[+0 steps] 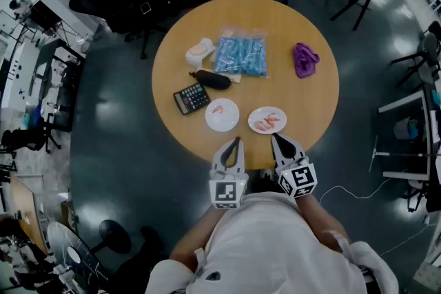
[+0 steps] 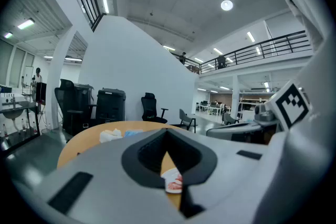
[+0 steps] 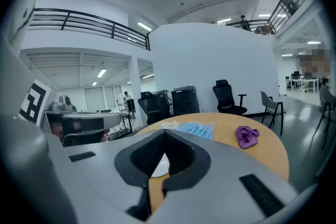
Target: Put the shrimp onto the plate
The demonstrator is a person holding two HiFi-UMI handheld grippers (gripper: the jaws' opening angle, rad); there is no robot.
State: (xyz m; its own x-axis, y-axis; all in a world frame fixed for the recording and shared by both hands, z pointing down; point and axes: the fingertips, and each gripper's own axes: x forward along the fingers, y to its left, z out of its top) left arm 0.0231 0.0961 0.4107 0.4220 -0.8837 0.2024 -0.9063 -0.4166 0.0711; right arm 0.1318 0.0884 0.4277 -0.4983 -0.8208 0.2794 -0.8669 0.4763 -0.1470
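Note:
Two white plates sit near the front edge of the round wooden table [image 1: 317, 103]. The left plate [image 1: 222, 114] carries one shrimp [image 1: 218, 108]. The right plate [image 1: 267, 120] carries several shrimp [image 1: 265, 123]. My left gripper [image 1: 236, 142] hovers at the table edge just below the left plate, shut and holding nothing. My right gripper [image 1: 275, 138] hangs just below the right plate, also shut and holding nothing. In the left gripper view, a white plate with shrimp [image 2: 173, 182] shows through the slit of the gripper [image 2: 168, 155]. A white plate [image 3: 160, 165] peeks past the right gripper [image 3: 165, 153].
Behind the plates lie a black calculator [image 1: 191, 98], a dark eggplant [image 1: 210, 79], a blue-filled clear bag [image 1: 240, 55], a white object [image 1: 200, 50] and a purple cloth [image 1: 304, 59]. Office chairs and desks ring the table on a dark floor.

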